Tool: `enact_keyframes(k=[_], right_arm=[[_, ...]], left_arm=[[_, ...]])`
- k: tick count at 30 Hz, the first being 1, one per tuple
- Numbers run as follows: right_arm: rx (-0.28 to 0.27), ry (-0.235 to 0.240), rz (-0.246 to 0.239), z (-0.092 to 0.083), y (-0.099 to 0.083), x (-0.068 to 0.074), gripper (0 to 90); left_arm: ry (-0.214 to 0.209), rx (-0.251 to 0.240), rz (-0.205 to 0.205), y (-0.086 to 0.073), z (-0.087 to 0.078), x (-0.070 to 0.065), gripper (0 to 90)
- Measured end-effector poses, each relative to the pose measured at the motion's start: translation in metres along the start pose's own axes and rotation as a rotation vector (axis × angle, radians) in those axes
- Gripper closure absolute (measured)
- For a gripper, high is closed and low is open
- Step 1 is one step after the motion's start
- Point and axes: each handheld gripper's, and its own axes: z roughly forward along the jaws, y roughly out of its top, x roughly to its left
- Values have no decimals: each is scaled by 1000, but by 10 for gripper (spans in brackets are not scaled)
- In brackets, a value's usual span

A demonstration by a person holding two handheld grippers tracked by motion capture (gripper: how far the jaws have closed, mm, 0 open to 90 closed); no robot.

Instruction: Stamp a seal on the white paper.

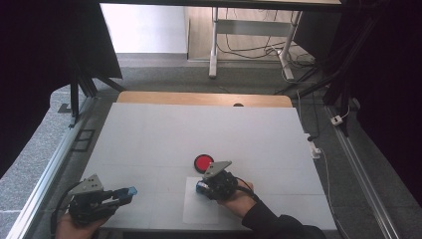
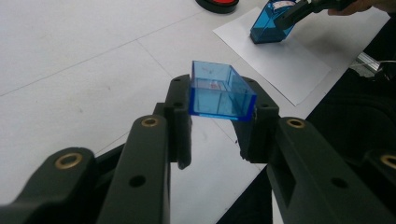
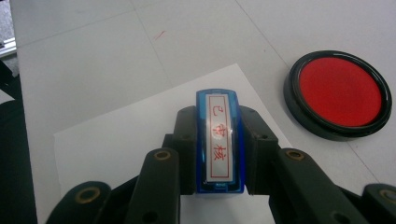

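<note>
On the white table [image 1: 149, 134], left tongs [image 2: 219, 133] clench a blue cap [image 2: 219, 91], right tongs [image 3: 218, 154] a stamp [image 3: 219, 140].

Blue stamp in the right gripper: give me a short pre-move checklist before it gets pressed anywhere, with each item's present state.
1. right gripper clamped on the blue stamp: ok.
2. Stamp over the white paper sheet: ok.
3. Stamp face touching the sheet: cannot tell.
4. Red ink pad open, beside the sheet: ok.
5. left gripper holding the blue cap, apart from the sheet: ok.
6. Stamp face inked: cannot tell.
</note>
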Motion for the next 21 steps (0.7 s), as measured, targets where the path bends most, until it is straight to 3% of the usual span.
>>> enact_keyframes(k=[6, 21], right_arm=[[-5, 7, 28, -1, -1, -1, 712], [-52, 17, 39, -10, 1, -4, 712]], left_arm=[[0, -2, -1, 0, 0, 0, 676], [-2, -3, -3, 0, 0, 0, 672]])
